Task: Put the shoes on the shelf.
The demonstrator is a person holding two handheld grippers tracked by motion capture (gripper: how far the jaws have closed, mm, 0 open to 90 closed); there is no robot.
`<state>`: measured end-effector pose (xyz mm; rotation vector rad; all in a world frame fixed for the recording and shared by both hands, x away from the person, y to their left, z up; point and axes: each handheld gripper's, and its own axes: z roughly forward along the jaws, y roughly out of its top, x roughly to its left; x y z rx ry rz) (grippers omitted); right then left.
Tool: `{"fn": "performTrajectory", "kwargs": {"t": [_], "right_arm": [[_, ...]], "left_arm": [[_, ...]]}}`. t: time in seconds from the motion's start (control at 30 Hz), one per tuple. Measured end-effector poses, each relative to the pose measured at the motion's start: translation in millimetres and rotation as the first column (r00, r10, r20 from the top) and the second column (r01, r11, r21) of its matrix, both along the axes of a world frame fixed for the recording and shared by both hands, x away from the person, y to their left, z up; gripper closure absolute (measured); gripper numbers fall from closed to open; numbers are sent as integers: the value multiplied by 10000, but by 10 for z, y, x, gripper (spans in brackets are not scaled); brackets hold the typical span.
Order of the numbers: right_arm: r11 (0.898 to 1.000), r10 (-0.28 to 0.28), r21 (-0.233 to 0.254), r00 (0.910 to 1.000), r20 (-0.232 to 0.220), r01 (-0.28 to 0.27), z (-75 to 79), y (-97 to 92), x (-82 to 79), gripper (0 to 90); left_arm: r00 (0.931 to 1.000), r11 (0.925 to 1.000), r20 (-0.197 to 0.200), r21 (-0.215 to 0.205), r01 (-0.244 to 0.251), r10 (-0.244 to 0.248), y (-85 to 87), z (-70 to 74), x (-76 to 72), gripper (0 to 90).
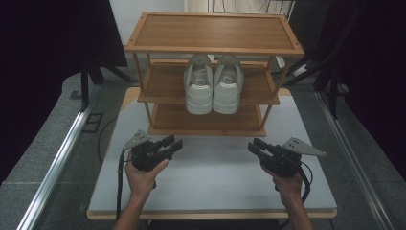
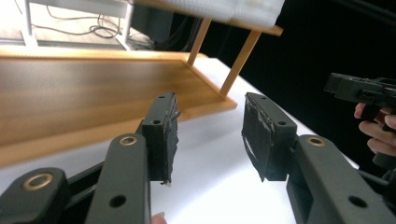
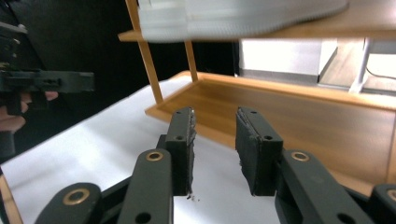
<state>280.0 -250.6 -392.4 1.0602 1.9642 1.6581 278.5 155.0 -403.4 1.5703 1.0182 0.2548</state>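
A pair of white shoes [image 1: 213,88] stands heels toward me on the middle shelf of a three-tier wooden rack [image 1: 215,31]. Both grippers hover over the white table [image 1: 210,182] in front of the rack. My left gripper [image 1: 173,143] points up and right toward the bottom shelf, jaws open with nothing between them. My right gripper [image 1: 254,145] points up and left, also open and empty. The left gripper view shows the left gripper [image 2: 210,112] facing the bottom shelf [image 2: 84,93]. The right gripper [image 3: 215,119] faces that shelf [image 3: 299,112] too, under a white shoe sole [image 3: 233,16].
The rack's top shelf holds nothing. Metal rails [image 1: 57,163] run along both sides of the table, and dark curtains stand at left and right. Cables trail from both grippers. In the left gripper view the other hand's gripper [image 2: 359,88] shows at the right.
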Motion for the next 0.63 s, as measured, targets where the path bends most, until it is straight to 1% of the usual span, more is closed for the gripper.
{"fn": "performTrajectory", "kwargs": {"t": [0.03,0.1,0.13,0.17,0.23,0.27,0.3,0.33,0.43,0.53,0.63], "right_arm": [[10000,-19,-22,10000,-62,19,-31,-14,-11,658],[9997,-109,-240,9998,-148,105,-143,-72,-42,656],[9997,-109,-240,9998,-148,105,-143,-72,-42,656],[9996,-126,-251,9997,-226,120,-178,-90,-49,656],[9995,-172,-277,9994,-293,164,-238,-110,-54,656],[9994,-193,-309,9993,-320,183,-258,-116,-49,656],[9994,-180,-312,9993,-343,170,-266,-118,-44,656],[9994,-192,-309,9994,-299,183,-267,-118,-43,656],[9995,-237,-196,9995,-225,233,-263,-120,-46,654],[9995,-263,-161,9995,-173,260,-263,-110,-64,647],[9996,-249,-167,9996,-119,247,-272,-101,-83,619]], "left_arm": [[10000,10000,-43,-4,19,-19,11,-28,-29,548],[10000,10000,-44,89,23,-23,32,-63,-67,544],[10000,10000,-43,59,-33,33,45,-83,-86,544],[10000,10000,-75,40,-41,41,56,-99,-95,544],[9999,9998,-104,189,-33,35,72,-112,-96,542],[9999,9999,-87,141,-84,85,77,-114,-96,541],[9999,10000,-123,17,-48,48,74,-113,-93,541],[9999,10000,-115,-21,-24,24,66,-111,-91,541],[10000,10000,-50,49,63,-62,38,-103,-101,540],[9999,9999,-125,-124,87,-89,54,-120,-114,536],[9998,9998,-192,-175,14,-17,84,-134,-123,525]]}}
